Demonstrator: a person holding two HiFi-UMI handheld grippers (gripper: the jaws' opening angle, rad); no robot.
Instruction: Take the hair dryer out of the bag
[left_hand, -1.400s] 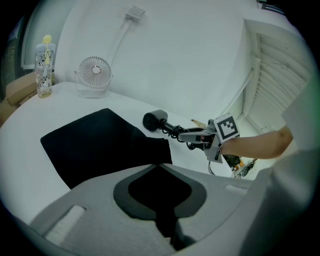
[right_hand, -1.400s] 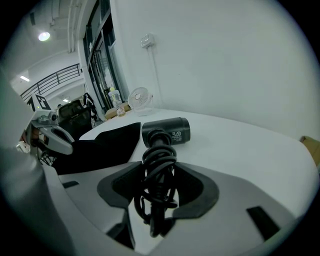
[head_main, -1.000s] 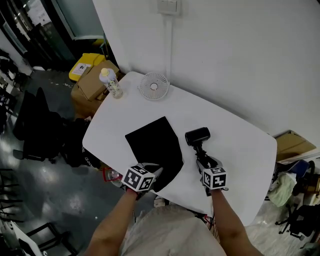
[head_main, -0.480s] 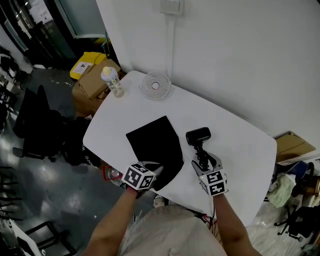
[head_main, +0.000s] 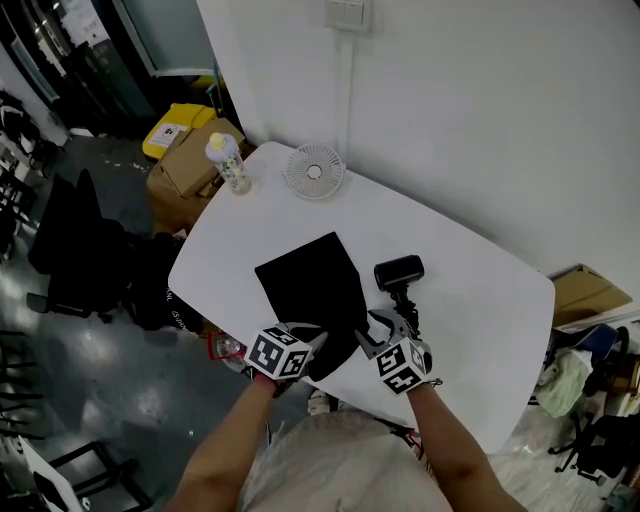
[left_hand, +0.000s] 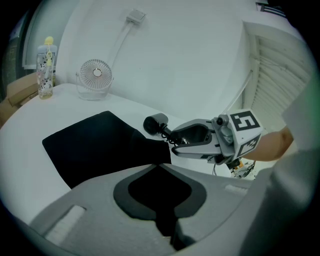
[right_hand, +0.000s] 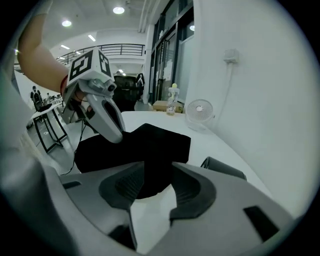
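Lying just past R hand-held gripper (head_main: 390, 330): hair dryer (head_main: 399, 273); jaws apart, just narrowing, empty.

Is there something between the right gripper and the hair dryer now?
Nothing visible does. The hair dryer lies on the white table beside the black bag. The right gripper hangs close to its handle; its jaws have just been closing, apart, with nothing between them.

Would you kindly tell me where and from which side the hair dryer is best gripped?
Probably by the slim handle of the hair dryer, from above on the near side: it lies flat on the table, bulky head toward the wall, handle pointing back at the person, so jaws can span it.
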